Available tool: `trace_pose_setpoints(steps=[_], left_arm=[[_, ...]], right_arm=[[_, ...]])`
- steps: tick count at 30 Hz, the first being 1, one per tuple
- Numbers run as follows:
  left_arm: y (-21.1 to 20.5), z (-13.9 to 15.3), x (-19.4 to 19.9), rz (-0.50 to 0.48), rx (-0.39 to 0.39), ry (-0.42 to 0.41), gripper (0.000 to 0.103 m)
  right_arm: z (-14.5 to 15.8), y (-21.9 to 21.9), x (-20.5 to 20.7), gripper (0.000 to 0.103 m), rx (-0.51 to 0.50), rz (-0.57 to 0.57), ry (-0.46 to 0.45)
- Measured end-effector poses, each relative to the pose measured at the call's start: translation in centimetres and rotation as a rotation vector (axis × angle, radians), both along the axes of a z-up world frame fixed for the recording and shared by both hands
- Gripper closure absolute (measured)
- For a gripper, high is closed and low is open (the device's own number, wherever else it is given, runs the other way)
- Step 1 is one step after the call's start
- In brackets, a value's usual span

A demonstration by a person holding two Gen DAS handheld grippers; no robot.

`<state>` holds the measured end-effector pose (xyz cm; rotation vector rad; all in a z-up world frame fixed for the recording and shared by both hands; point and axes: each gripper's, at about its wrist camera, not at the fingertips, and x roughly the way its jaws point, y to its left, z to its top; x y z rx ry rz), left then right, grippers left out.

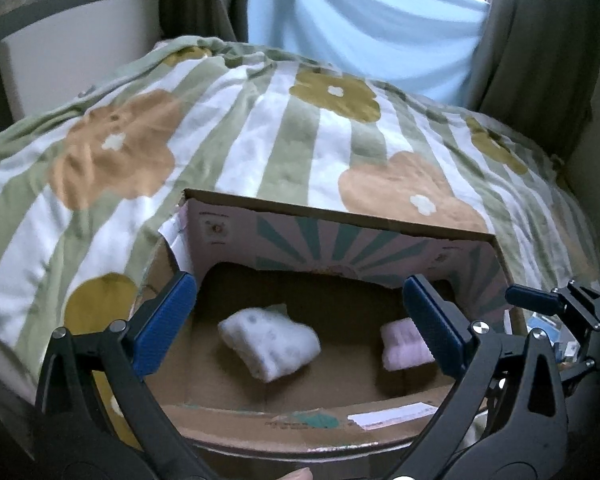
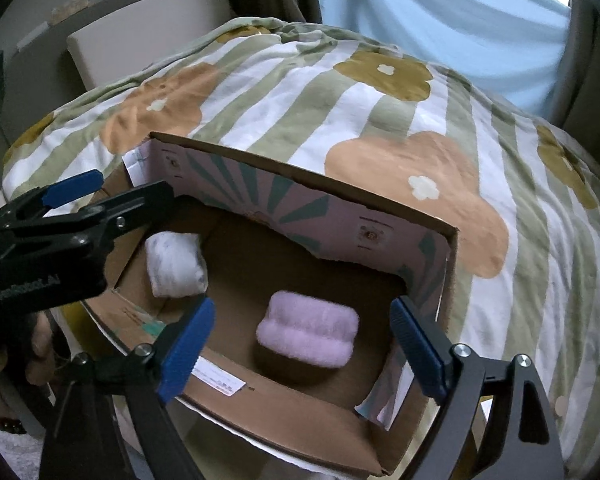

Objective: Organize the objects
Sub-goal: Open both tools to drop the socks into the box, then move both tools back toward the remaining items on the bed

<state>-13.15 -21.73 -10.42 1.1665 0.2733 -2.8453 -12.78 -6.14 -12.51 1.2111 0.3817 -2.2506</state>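
Both claws, left claw [image 1: 300, 324] and right claw [image 2: 302, 350], hang released over the cardboard box [image 2: 308, 420] (on a bed), white bundle [image 1: 269, 344] and pink bundle [image 2: 309, 333] lying crosswise, apart.

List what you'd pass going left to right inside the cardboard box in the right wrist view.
Left gripper reaching in over the box's left wall → white folded cloth bundle → pink folded cloth bundle → printed right wall of the cardboard box. Both bundles lie loose on the box floor, apart from each other.

Two rolled cloths [image 1: 269, 342] [image 2: 309, 330] lie apart in box [image 1: 340, 216] on bed [image 1: 260, 120].
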Motion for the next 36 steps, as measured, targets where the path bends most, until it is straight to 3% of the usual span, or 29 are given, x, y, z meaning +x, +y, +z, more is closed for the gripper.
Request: trace_pose_setpoints(steps=[12, 20, 36], left_arm=[[0.3, 0.5, 1.6, 0.001, 0.006, -0.011, 0.000], [1.6, 2.6, 2.9, -0.007, 0.000, 0.014, 0.000], [8.4, 7.1, 5.0, -0.082, -0.007, 0.069, 0.000]], right_arm=[[1.2, 0.7, 0.9, 0.016, -0.021, 0.002, 0.018], [2.9, 2.1, 1.9, 0.016, -0.060, -0.006, 0.035], [7.7, 8.6, 3.8, 0.016, -0.117, -0.060, 0.110]])
